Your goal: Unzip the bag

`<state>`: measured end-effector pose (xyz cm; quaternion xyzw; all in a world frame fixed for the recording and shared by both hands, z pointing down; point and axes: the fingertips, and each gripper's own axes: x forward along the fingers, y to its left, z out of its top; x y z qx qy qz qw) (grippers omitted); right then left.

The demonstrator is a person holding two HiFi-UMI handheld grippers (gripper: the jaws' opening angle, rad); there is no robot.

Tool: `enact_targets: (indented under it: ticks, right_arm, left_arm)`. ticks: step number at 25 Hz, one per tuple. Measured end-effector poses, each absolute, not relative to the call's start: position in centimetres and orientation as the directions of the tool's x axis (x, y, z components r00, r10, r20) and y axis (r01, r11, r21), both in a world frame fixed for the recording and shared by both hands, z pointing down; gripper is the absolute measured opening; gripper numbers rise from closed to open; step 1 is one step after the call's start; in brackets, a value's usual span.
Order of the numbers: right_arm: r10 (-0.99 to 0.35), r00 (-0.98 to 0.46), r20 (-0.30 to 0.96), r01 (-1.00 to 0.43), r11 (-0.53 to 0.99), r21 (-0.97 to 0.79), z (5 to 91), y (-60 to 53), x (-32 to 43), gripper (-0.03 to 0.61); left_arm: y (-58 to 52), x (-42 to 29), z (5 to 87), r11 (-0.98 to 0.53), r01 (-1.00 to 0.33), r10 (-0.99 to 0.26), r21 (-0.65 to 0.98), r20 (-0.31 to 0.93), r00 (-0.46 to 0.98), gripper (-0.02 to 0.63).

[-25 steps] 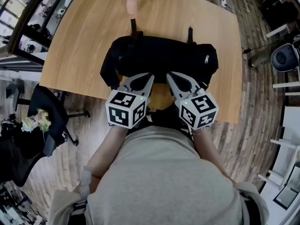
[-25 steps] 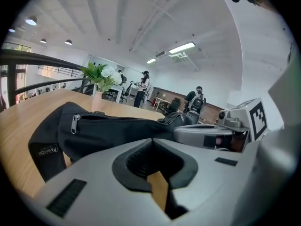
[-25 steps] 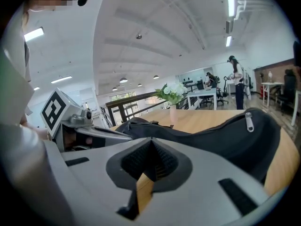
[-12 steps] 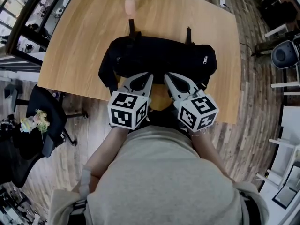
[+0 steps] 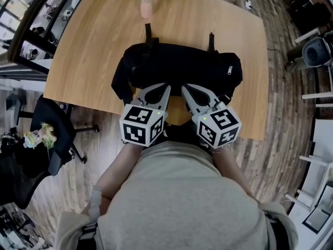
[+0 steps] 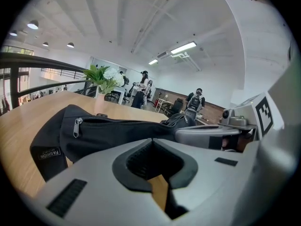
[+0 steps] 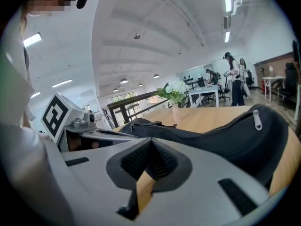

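A black bag (image 5: 182,65) lies across the wooden table (image 5: 88,46), zipped closed, with one zipper pull near its right end (image 5: 229,67) and another near its left end (image 5: 133,66). My left gripper (image 5: 167,86) and right gripper (image 5: 183,87) sit side by side at the bag's near edge, both shut with nothing between the jaws. In the left gripper view the closed tips (image 6: 151,139) point at the bag (image 6: 117,131), whose left pull (image 6: 75,126) hangs off to the left. The right gripper's tips (image 7: 151,139) face the bag (image 7: 225,135) and its right pull (image 7: 256,119).
A pink vase with white flowers (image 5: 146,4) stands behind the bag at the table's far edge. Two straps (image 5: 148,31) stick out from the bag's far side. A black office chair (image 5: 52,124) stands on the floor to the left of the table.
Both grippers stay at almost the same spot by the bag's near edge, still shut. The head view has shifted slightly.
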<state>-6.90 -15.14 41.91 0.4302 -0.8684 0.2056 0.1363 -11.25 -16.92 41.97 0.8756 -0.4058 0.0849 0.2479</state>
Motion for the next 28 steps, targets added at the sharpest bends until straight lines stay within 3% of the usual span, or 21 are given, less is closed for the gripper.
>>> enact_targets:
  ticks: [28]
  right_arm:
    - [-0.685, -0.611, 0.397, -0.792, 0.519, -0.321, 42.4, -14.3, -7.1, 0.006]
  left_arm:
    - [-15.6, -10.4, 42.3, -0.592, -0.708, -0.606, 0.385, 0.367, 0.706, 0.018]
